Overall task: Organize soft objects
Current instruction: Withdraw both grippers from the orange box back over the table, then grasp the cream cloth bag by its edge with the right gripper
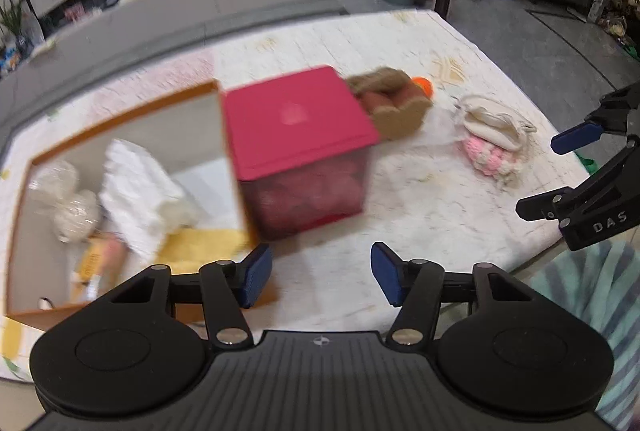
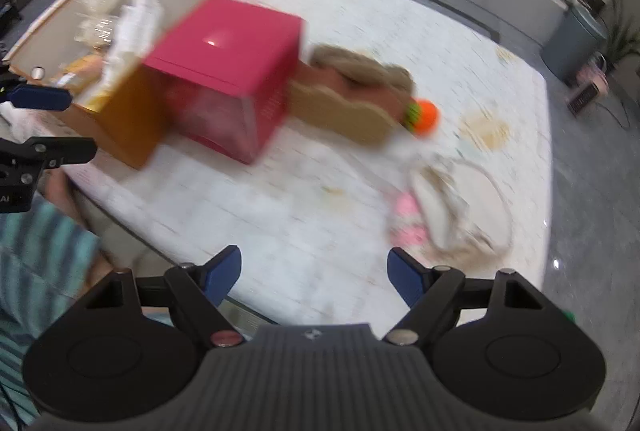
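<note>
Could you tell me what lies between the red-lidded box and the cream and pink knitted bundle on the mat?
A brown plush toy with an orange tip, lying against the red-lidded box; then bare mat up to the knitted bundle. Both wrist views show it.

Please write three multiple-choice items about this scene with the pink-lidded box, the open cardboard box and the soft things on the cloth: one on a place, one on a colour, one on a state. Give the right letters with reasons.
1. Where does the brown plush toy lie?
A. inside the cardboard box
B. against the pink-lidded box
C. on the floor

2. What colour is the ball beside the plush toy?
A. blue
B. white
C. orange

3. How is the pink-lidded box?
A. lid on
B. lid off
C. tipped over

Answers:
1 B: the toy touches the box's far side, outside the cardboard box.
2 C: the ball shows bright orange.
3 A: the pink lid covers the top of the upright box.
</note>
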Tool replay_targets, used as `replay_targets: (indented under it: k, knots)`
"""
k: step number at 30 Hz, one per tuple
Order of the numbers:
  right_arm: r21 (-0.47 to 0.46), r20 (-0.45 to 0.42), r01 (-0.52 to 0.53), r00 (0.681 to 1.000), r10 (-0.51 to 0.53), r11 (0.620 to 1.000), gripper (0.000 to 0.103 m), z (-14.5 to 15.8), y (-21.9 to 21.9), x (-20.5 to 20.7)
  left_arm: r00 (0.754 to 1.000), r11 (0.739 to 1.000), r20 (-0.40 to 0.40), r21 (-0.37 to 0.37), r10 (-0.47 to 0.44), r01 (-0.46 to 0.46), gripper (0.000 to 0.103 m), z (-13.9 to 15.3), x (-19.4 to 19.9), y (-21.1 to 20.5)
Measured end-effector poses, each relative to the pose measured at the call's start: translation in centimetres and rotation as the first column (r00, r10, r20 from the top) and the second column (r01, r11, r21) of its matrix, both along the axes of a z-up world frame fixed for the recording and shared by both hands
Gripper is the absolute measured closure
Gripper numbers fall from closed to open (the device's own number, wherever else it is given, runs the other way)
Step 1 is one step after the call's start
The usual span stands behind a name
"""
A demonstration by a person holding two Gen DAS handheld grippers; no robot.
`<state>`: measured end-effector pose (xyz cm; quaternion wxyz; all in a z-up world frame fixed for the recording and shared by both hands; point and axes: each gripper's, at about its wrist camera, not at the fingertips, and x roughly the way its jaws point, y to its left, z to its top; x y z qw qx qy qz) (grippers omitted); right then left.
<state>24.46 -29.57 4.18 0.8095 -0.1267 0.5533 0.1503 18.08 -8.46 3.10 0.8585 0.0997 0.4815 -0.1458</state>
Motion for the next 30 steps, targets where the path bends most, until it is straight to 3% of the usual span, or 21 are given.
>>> replay_targets:
  k: [7, 13, 19, 26, 30]
  knots:
    - [-0.007, -0.027, 0.059, 0.998, -0.059, 0.998, 0.024, -1.8, -4.2, 1.5, 0.991, 0.991, -0.046, 0.021, -0.128, 0.129, 0.038, -1.2, 1.8, -5.8]
    - [-0.019, -0.049, 0.077, 0.996, -0.078, 0.997, 0.024, -3.0, -6.7, 3.2, 0.967, 0.959, -0.040, 0.123, -0.251, 0.254, 0.037, -1.6, 4.8, -10.4]
    - [-0.048, -0.092, 0.059, 0.994, -0.063, 0.997, 0.024, -4.7, -8.4, 4.8, 0.956, 0.955, -0.082, 0.073, -0.281, 0.287, 0.037, -2.7, 6.9, -13.5]
    - [-0.071, -0.100, 0.045, 0.994, -0.052, 0.996, 0.025, -5.0, -11.0, 6.4, 0.934, 0.938, -0.136, 0.067, -0.330, 0.341, 0.037, -6.4, 7.3, -16.7]
    - [-0.001, -0.116, 0.054, 0.992, -0.053, 0.999, 0.025, -5.3, -11.6, 8.3, 0.941, 0.946, -0.170, 0.092, -0.293, 0.311, 0.038, -8.2, 8.8, -17.6]
